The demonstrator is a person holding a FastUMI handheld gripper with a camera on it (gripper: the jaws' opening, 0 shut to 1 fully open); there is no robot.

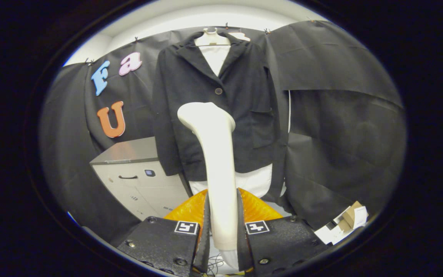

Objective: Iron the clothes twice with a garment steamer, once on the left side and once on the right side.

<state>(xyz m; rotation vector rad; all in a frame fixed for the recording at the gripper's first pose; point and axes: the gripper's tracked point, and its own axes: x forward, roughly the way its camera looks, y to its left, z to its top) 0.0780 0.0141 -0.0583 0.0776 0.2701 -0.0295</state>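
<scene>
Gripper clamped on white steamer handle, dark jacket hanging beyond, no legible labels

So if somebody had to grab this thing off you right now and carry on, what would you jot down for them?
Tongs: shut on the garment steamer, both fingers pressing its handle, head pointing up.
Steamer head is ahead of the dark jacket, around its middle below the button; I cannot tell whether it touches the cloth.
The jacket hangs on a hanger over a white shirt, against the black booth wall. A grey cabinet stands on the jacket's left.
Done: steamer picked up and brought to the jacket.
Left: nothing here shows a finished pass, so assume both the left and right strokes remain.
</scene>
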